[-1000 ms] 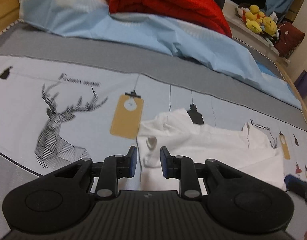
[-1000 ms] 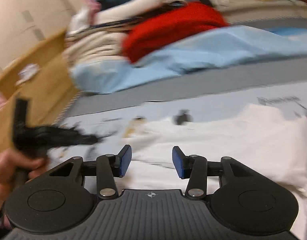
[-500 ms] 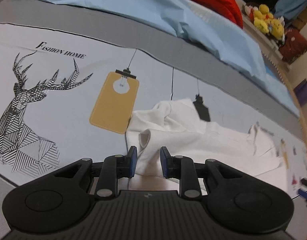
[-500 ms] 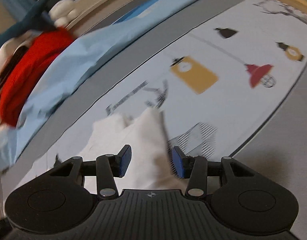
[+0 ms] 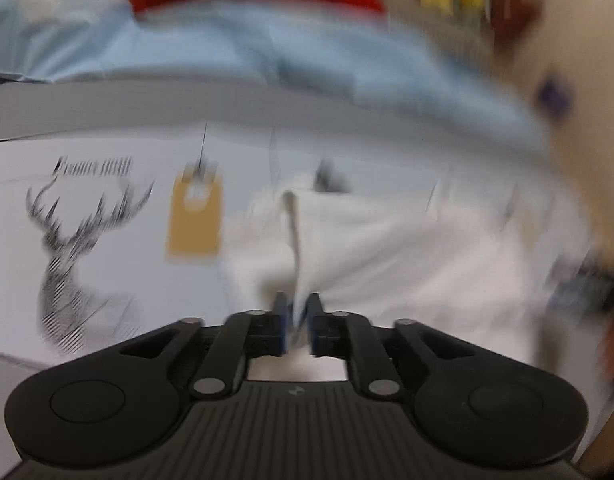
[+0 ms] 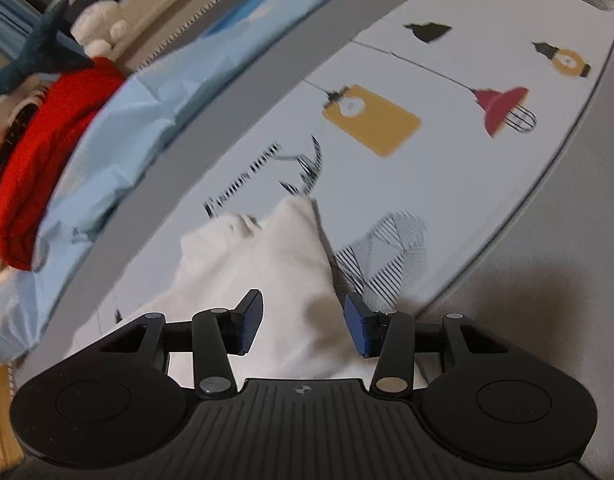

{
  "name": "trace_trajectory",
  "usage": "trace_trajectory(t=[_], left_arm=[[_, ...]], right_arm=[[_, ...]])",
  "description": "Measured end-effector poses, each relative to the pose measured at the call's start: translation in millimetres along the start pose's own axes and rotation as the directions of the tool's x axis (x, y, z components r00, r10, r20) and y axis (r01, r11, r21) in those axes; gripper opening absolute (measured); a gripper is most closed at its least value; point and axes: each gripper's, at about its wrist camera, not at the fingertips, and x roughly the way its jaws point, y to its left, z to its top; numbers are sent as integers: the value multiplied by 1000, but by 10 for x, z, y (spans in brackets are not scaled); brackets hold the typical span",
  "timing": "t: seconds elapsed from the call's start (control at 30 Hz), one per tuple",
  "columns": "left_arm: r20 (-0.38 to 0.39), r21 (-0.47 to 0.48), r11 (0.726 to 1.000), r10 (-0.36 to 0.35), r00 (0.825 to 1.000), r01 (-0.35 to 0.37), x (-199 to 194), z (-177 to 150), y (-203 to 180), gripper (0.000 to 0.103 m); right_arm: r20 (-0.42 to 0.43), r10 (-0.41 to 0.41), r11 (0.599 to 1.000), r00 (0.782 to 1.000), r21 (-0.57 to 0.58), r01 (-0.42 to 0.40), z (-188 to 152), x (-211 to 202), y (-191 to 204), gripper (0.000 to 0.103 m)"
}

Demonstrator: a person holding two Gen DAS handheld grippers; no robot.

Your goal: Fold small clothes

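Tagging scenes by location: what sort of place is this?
Most likely a bedroom, work done on a bed: a printed bedsheet, a heap of folded blankets at its edge, and plush toys on a ledge behind.

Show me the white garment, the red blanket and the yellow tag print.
white garment point(image 6: 259, 264), right wrist view, middle of the cloth
red blanket point(image 6: 47, 136), right wrist view, its folded face
yellow tag print point(image 6: 373, 120), right wrist view, its centre

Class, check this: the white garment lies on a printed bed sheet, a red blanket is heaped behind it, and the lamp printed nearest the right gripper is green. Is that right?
One detail is wrong. In the right wrist view the lamp print nearest the right gripper is mustard yellow, not green. The white garment does lie on the printed bed sheet, with the red blanket heaped behind.
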Motion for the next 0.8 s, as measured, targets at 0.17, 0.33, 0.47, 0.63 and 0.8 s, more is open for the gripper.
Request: trace_trajectory(t=[0.17,0.33,0.47,0.63,0.8], left_arm=[[69,-117,989,96,993,-88,-15,17,282,24],[68,-243,970,11,998,6,298,40,438,38],[3,-376,926,-44,999,42,727,-14,567,41],[-17,-438,894,-110,994,91,958,-66,571,34],[47,-293,952,-77,996,87,601,50,324,7]], right_arm=[[-76,-55,996,996,61,60,-166,115,-87,48],[-101,5,987,995,161,12,-244,289,-146,48],[-119,-1,976,993,217,27,-276,402,-191,48],[-117,-7,971,993,238,35,-265,412,-223,18],[-80,23,960,997,281,0,-157,252,-287,3]])
